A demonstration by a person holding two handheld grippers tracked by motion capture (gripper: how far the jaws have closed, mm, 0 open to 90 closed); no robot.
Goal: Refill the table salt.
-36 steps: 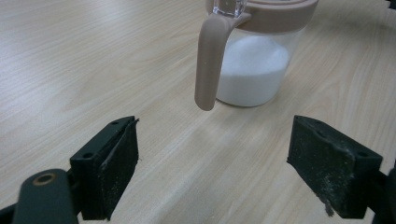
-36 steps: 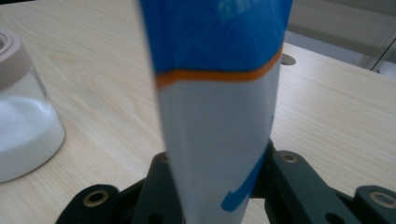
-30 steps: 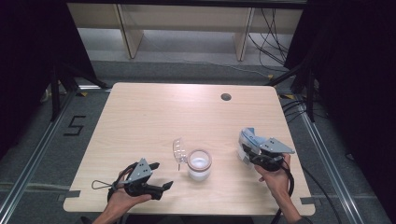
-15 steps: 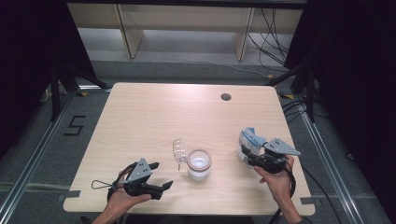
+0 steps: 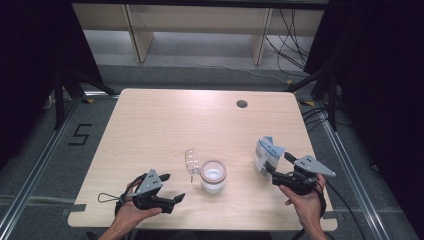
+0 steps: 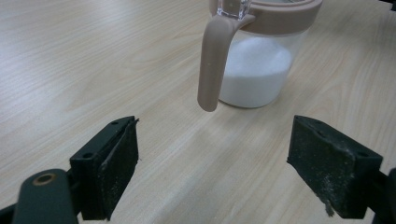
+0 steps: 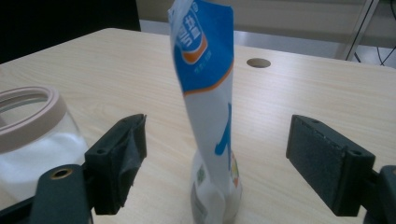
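Blue-and-white pouch (image 5: pixel 266 154), standing upright near the right edge of the wooden table (image 5: pixel 165 125), just beyond the right gripper (image 5: pixel 275 169). From above, a small crumpled bag with a blue label; print too small to read there. From the right gripper view, much more: tall, narrow, pinched flat toward the top, blue upper part with an orange band and logo (image 7: pixel 205 60), white lower part bulging at the base on the tabletop.

Left to right across the high view: left gripper (image 5: pixel 170 192) low at the near-left corner, held in a hand (image 5: pixel 131 212), jaws pointing right toward the jar. Jaws wide apart, nothing between them, touching nothing. In the left gripper view, bare wood between the two black pads (image 6: pixel 120 158) and, beyond them, the jar's beige handle (image 6: pixel 212 60) hanging free of the table.

Next, clear jar (image 5: pixel 213 176) near the table's middle front, beige rim, white powder inside, transparent lid (image 5: pixel 191 160) flipped up on its left side. Powder heap plain in the left gripper view (image 6: pixel 254 70); rim open in the right gripper view (image 7: pixel 28 116).

Then the right gripper: jaws just opened wide, pouch standing between the pads (image 7: pixel 327 158) yet clear of both, gaps on either side. Round cable hole (image 5: pixel 242 104) far back on the table.
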